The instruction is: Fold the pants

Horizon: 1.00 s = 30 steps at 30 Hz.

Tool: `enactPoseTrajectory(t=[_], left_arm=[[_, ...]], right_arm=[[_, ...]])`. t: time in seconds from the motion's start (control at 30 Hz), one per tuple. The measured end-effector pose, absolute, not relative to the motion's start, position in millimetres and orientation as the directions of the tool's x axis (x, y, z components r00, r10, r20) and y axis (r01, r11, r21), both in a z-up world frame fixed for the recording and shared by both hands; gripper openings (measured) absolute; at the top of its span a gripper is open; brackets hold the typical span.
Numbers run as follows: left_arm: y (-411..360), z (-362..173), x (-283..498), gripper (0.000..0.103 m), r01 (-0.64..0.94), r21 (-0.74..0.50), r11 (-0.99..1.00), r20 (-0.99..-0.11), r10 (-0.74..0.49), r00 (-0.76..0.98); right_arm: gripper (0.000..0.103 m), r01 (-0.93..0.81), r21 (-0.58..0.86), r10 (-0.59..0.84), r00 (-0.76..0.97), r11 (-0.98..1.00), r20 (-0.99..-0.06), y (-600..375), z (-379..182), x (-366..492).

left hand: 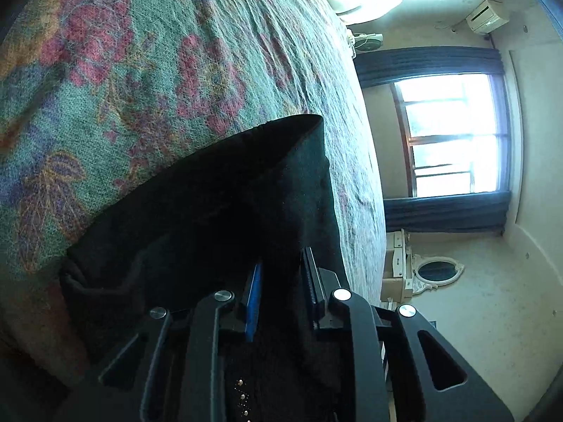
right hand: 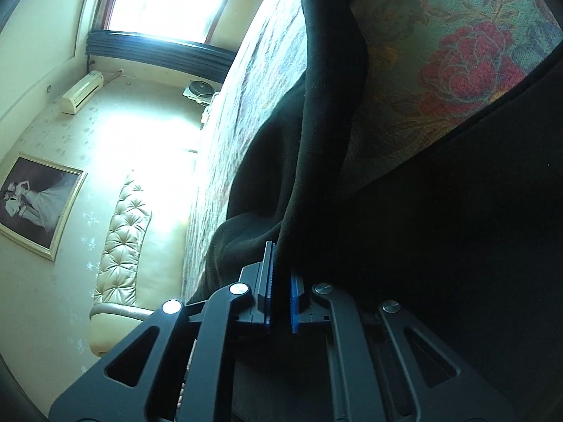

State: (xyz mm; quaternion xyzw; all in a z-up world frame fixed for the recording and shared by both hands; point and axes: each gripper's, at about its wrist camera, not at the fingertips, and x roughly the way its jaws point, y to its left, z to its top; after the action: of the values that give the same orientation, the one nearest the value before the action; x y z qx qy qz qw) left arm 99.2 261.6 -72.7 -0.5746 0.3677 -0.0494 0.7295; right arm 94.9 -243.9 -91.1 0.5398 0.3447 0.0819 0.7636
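- The left gripper (left hand: 279, 281) has its 2 blue-padded fingers (left hand: 254, 299) closed around a thick bunch of the black pants (left hand: 218, 204), with cloth filling the gap between them.
- The right gripper (right hand: 280, 281) pinches a thinner fold of the black pants (right hand: 316, 123) between its 2 fingers (right hand: 295, 299), which stand almost together.
- From the left gripper, the pants spread out over the floral bedspread (left hand: 140, 70), ending in a straight far edge.
- From the right gripper, a band of the dark fabric runs away across the floral bedspread (right hand: 457, 52), and more black cloth fills the near right of that view.
- Beyond the bed stand a window with dark curtains (left hand: 454, 133), a wall air conditioner (left hand: 487, 16) and an oval mirror (left hand: 436, 270).
- In the right wrist view, a framed photograph (right hand: 35, 204) hangs near a tufted headboard (right hand: 121, 242).
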Motion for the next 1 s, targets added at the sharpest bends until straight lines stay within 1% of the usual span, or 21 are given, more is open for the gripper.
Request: enactPoseTrajectory(t=[0.03,0.1,0.13,0.23,0.3,0.33,0.4,0.47,0.5,0.53,0.57,0.6,0.73,0.8,0.93,1.0], left_arm=[[263,-73,97,0.021,-0.346,-0.88,0.325,-0.47,-0.498,0.729],[264,-71,97,0.015,-0.336,-0.887,0.316,-0.456,-0.498,0.737],[267,-71,94,0.015,-0.33,-0.892,0.311,-0.448,-0.5,0.741],[267,-72,92,0.016,-0.345,-0.884,0.316,-0.464,-0.496,0.734],[266,-78,92,0.026,-0.376,-0.88,0.291,-0.474,-0.495,0.728],[269,-83,90,0.038,-0.386,-0.881,0.273,-0.473,-0.496,0.728],[269,-83,93,0.048,-0.389,-0.884,0.26,-0.468,-0.484,0.739],[266,-78,98,0.053,-0.38,-0.885,0.268,-0.465,-0.477,0.746],[265,-76,101,0.052,-0.37,-0.889,0.272,-0.458,-0.48,0.748],[265,-74,104,0.045,-0.365,-0.887,0.283,-0.461,-0.479,0.747],[265,-74,107,0.014,-0.364,-0.881,0.302,-0.47,-0.477,0.743],[266,-75,110,0.013,-0.365,-0.878,0.31,-0.476,-0.481,0.736],[274,-76,101,0.013,-0.375,-0.897,0.232,-0.441,-0.492,0.751],[274,-62,91,0.013,-0.346,-0.903,0.257,-0.43,-0.497,0.754],[281,-37,64,0.013,-0.267,-0.924,0.275,-0.376,-0.519,0.767],[286,-33,51,0.013,-0.254,-0.921,0.296,-0.379,-0.52,0.766]], right_arm=[[0.007,0.23,0.887,0.503,0.754,0.401,-0.423,-243,-86,93],[0.007,0.201,0.895,0.512,0.76,0.399,-0.399,-241,-77,92],[0.007,0.191,0.897,0.516,0.763,0.398,-0.391,-242,-74,92],[0.007,0.187,0.9,0.519,0.763,0.393,-0.385,-243,-73,92],[0.007,0.193,0.902,0.518,0.764,0.385,-0.385,-243,-76,92],[0.007,0.195,0.902,0.517,0.763,0.386,-0.387,-243,-77,91],[0.007,0.2,0.902,0.522,0.759,0.382,-0.389,-244,-79,92],[0.007,0.211,0.903,0.528,0.752,0.374,-0.395,-246,-85,92],[0.009,0.217,0.902,0.529,0.75,0.372,-0.398,-245,-83,93],[0.009,0.22,0.902,0.535,0.743,0.371,-0.402,-245,-84,95],[0.009,0.225,0.9,0.538,0.738,0.372,-0.407,-245,-86,96],[0.009,0.227,0.899,0.539,0.735,0.375,-0.411,-243,-84,100],[0.007,0.204,0.899,0.535,0.745,0.387,-0.399,-244,-76,95],[0.006,0.166,0.903,0.535,0.757,0.397,-0.375,-241,-60,91],[0.006,0.097,0.912,0.557,0.764,0.399,-0.325,-237,-33,63],[0.006,0.09,0.913,0.57,0.756,0.397,-0.322,-233,-30,46]])
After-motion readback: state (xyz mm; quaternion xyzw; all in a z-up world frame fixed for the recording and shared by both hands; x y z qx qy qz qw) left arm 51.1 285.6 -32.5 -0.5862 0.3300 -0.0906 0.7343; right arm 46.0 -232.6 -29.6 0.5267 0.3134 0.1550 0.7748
